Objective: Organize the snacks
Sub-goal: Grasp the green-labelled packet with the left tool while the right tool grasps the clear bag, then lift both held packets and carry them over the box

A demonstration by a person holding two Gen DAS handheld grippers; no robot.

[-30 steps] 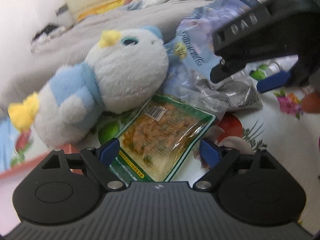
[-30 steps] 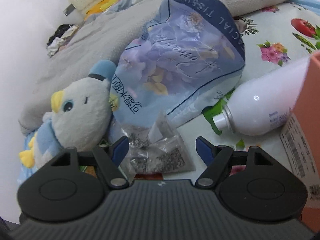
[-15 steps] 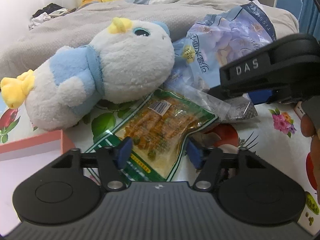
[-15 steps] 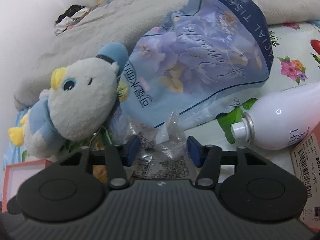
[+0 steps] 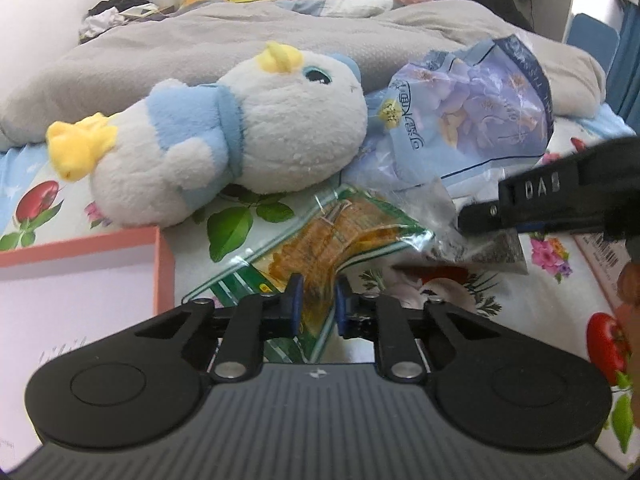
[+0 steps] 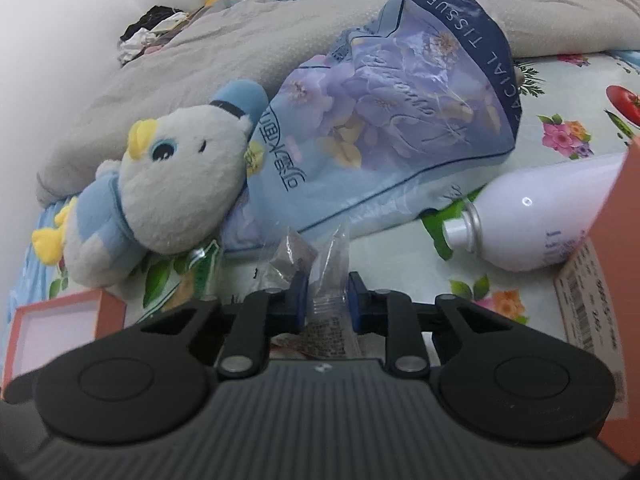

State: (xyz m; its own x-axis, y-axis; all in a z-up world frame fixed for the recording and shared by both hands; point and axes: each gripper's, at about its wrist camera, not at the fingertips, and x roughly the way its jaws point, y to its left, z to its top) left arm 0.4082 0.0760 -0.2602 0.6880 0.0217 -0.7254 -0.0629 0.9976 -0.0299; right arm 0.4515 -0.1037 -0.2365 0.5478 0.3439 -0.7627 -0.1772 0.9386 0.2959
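Pack (image 6: 404,128) lettered "FACIAL TISSUE", left gripper (image 5: 316,308) angled down, fingers just closed on green snack bag (image 5: 340,236), right gripper (image 6: 326,306) marked "DAS", pinching clear packet (image 6: 328,276)

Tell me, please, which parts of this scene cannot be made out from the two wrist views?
- Green snack packet: its near end is hidden by the left gripper in the left wrist view.
- Clear snack packet: its label print is too small to read in the right wrist view.
- White bottle: its base is hidden behind the pink box there.
- Pink tray: cut off by the left edge of the left wrist view.
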